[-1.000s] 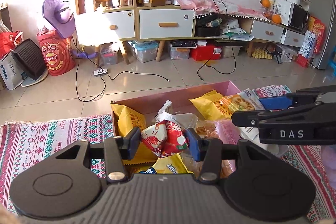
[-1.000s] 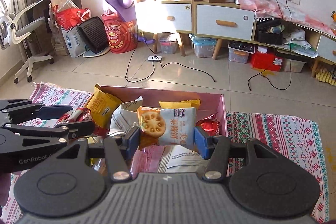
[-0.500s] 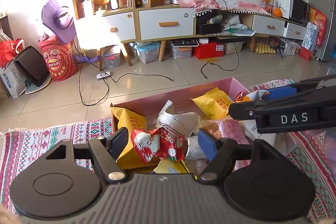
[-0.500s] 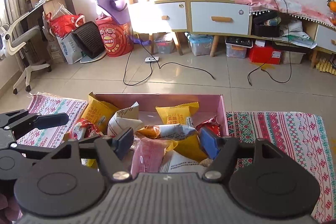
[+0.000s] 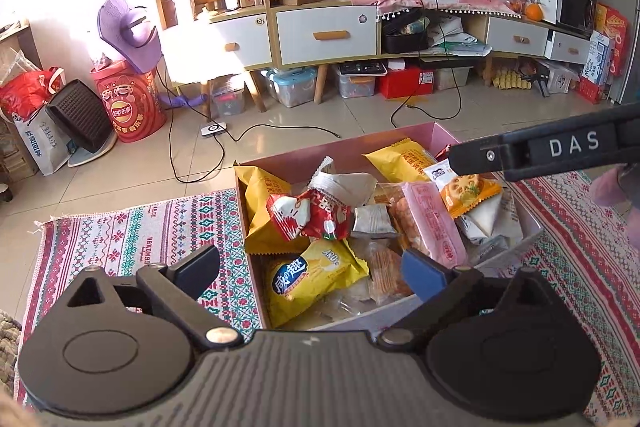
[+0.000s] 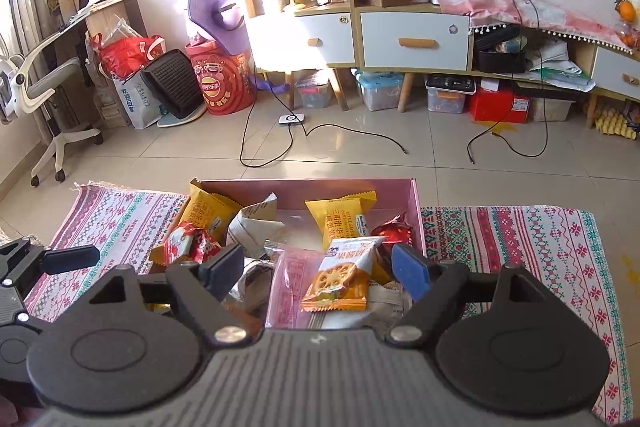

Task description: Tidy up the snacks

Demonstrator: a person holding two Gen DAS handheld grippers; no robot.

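A pink cardboard box (image 5: pixel 344 147) (image 6: pixel 304 183) on a patterned rug holds several snack packets. A red-and-white packet (image 5: pixel 308 213) (image 6: pixel 186 247) lies loose on the heap, beyond my left gripper (image 5: pixel 310 267). That gripper's jaws are opening wide, with nothing pressed between them. An orange-and-white cracker packet (image 6: pixel 340 275) (image 5: pixel 466 189) rests on a pink packet (image 6: pixel 292 287) (image 5: pixel 432 223). My right gripper (image 6: pixel 316 267) hangs just above it, its jaws opening, its pads clear of the packet. Each gripper shows at the edge of the other's view.
The woven rug (image 5: pixel 132 231) (image 6: pixel 520 239) spreads to both sides of the box on a tiled floor. Black cables (image 6: pixel 280 143) trail across the tiles. Cabinets (image 5: pixel 324 31), storage bins, a red tub (image 5: pixel 132 107) and an office chair (image 6: pixel 44 99) line the far wall.
Both grippers have opened and let go: the red-and-white packet dropped from the left one, the cracker packet from the right, both onto the heap in the box. Both grippers drew back slightly.
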